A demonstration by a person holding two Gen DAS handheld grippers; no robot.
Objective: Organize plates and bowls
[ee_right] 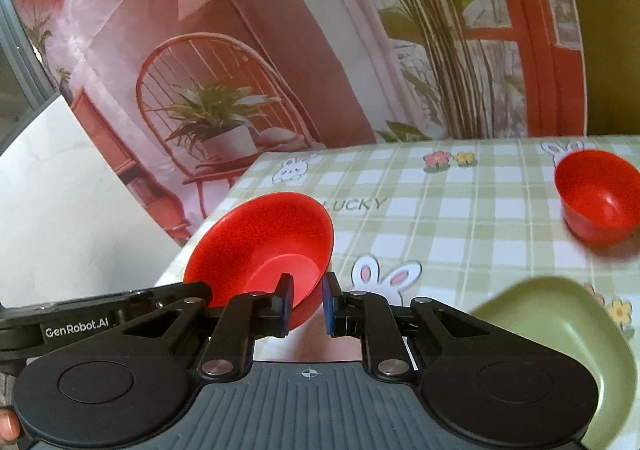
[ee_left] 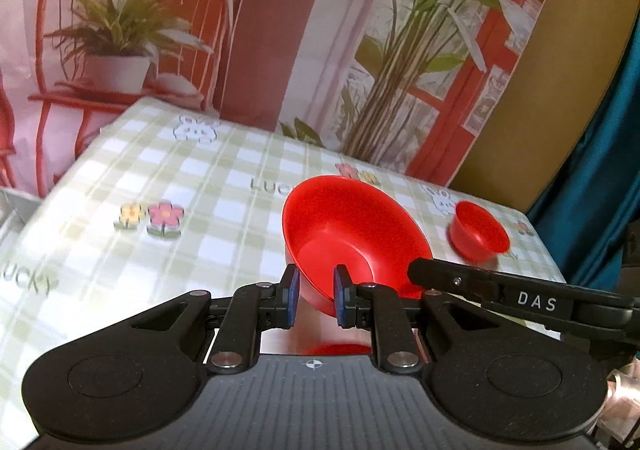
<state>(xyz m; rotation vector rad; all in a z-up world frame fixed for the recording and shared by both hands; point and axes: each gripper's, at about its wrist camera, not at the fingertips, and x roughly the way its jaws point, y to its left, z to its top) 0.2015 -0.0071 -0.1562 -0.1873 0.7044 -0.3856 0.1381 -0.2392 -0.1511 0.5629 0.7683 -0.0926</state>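
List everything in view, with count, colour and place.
wide red plastic bowl: one, red, tilted, gripped at its rim by both grippers
small red plastic bowl: one, red, on the cloth, right of the wide bowl
green shallow dish: one, olive green, blurred, on the cloth at the near right
checked tablecloth: one, green and white with bunnies, flowers and LUCKY, covering the table
printed backdrop: one, pink and red with a chair and plants, behind the table
teal curtain: one, teal, far right
left gripper: one, black with blue pads, shut on the wide bowl's rim
right gripper: one, black with blue pads, shut on the opposite rim
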